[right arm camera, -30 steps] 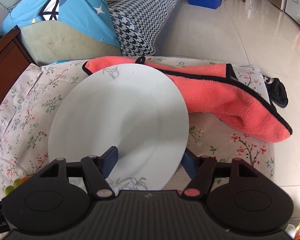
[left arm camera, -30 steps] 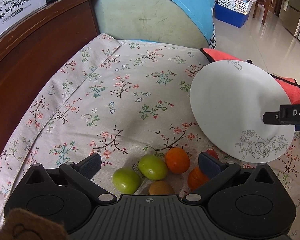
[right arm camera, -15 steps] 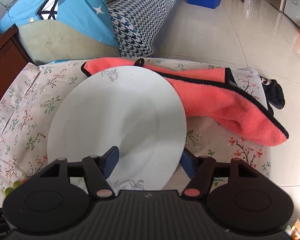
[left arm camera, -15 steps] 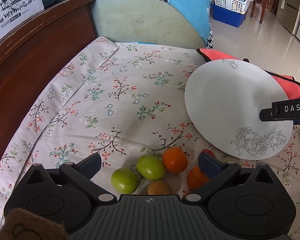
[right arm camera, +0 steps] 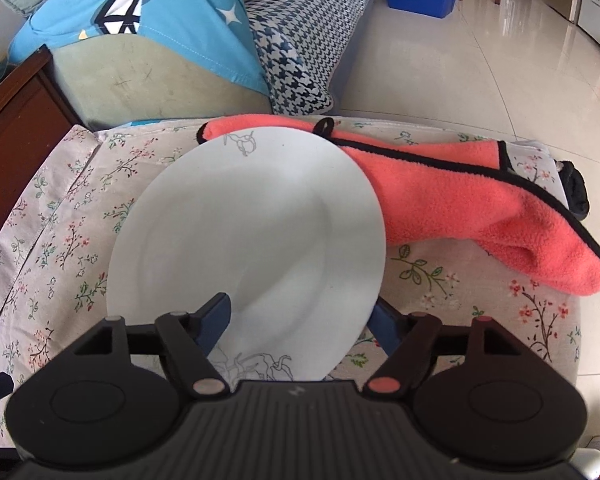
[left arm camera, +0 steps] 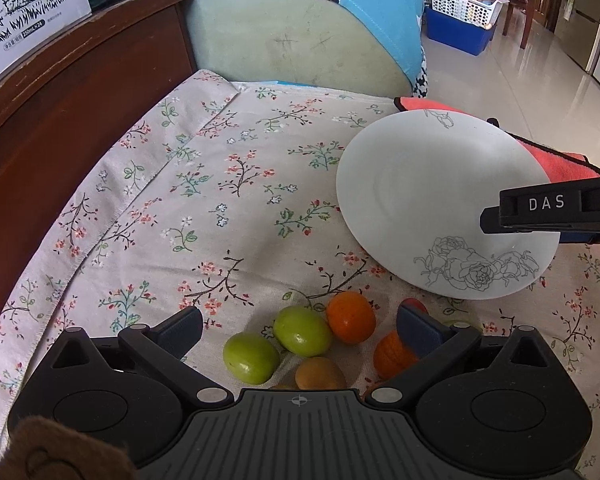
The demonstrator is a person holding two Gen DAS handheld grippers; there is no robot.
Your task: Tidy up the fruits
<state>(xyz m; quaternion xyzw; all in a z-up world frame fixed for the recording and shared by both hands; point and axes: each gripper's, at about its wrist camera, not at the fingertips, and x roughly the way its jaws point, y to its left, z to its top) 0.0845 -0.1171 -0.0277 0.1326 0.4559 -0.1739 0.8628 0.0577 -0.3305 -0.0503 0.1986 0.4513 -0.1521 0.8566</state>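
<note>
**A:** Which step is this? The plate (right arm camera: 244, 232) lies on the flowered surface (left arm camera: 204, 200), its far rim over the coral towel (right arm camera: 480, 208), and nothing is on it yet.

**B:** It looks like the plate has just been set in place. The right tongs (right arm camera: 300, 318) straddle its near edge, one finger above the plate and the other beside the rim, and the jaws have just been opening. The pads do not appear to press on it.

**A:** And the fruit?

**B:** Heaped on the cloth, near the plate's closest rim: two green fruits (left arm camera: 302, 330), an orange one (left arm camera: 351, 317), a brownish one (left arm camera: 320, 374) and another orange (left arm camera: 390, 356) half hidden. The left tongs (left arm camera: 298, 330) hover spread wide over the heap, gripping nothing.

**A:** So the next move?

**B:** Probably the right tongs back clear, then the left ones drop and close on a single fruit. They lie touching, so it needs care to single one out without rolling the others.
</note>
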